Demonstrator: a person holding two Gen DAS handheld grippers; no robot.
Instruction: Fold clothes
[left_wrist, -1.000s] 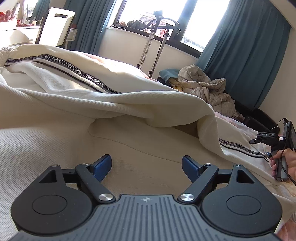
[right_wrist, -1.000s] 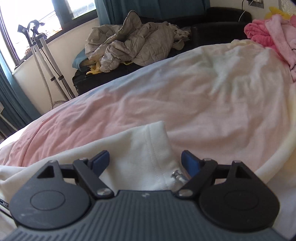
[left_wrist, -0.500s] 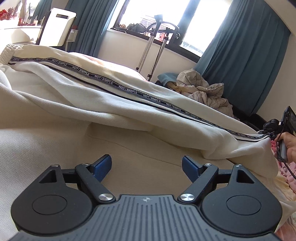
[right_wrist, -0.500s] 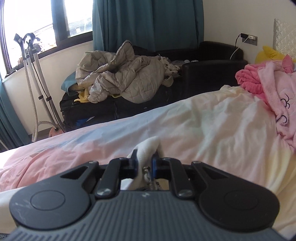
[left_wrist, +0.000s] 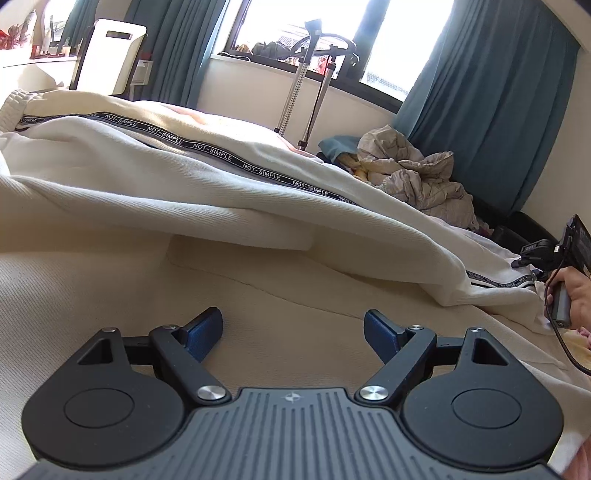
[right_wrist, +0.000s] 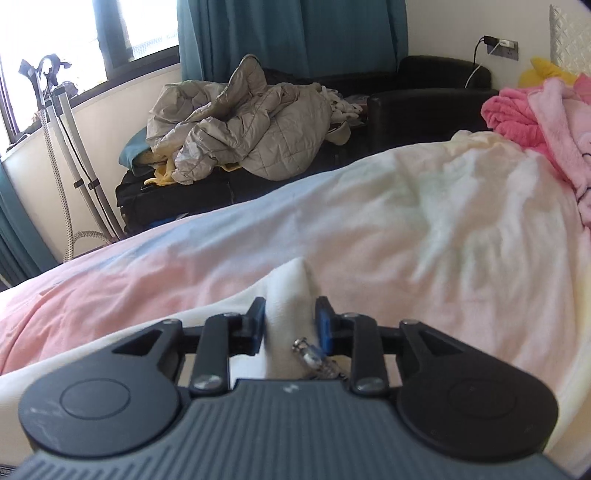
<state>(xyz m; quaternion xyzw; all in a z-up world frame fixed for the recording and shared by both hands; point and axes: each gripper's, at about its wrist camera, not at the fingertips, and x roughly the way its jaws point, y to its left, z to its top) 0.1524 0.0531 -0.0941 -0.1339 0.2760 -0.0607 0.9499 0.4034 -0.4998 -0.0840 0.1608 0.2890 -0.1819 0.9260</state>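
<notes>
A cream garment (left_wrist: 221, 192) with a black "NOT-SIMPLE" stripe lies stretched across the bed, folded over a lower cream layer. My left gripper (left_wrist: 293, 332) hovers open just over that lower layer with nothing between its fingers. At the right edge a hand carries my right gripper (left_wrist: 546, 254) by the garment's striped end. In the right wrist view, my right gripper (right_wrist: 290, 325) has its jaws opening. A bunched peak of the cream cloth (right_wrist: 291, 288) stands between the pads, with a metal pull (right_wrist: 308, 352) beside the right pad.
The bed is covered by a pink and white duvet (right_wrist: 406, 221). A pink plush blanket (right_wrist: 535, 110) lies at its far right. Beyond the bed are a grey quilted jacket (right_wrist: 251, 129) on a black sofa, a garment steamer stand (left_wrist: 310, 74) and teal curtains.
The striped fold was drawn out straight toward the right, then sank lower. The right gripper closed tight on the cloth's end, and its jaws have now widened around it. The left gripper stayed put.
</notes>
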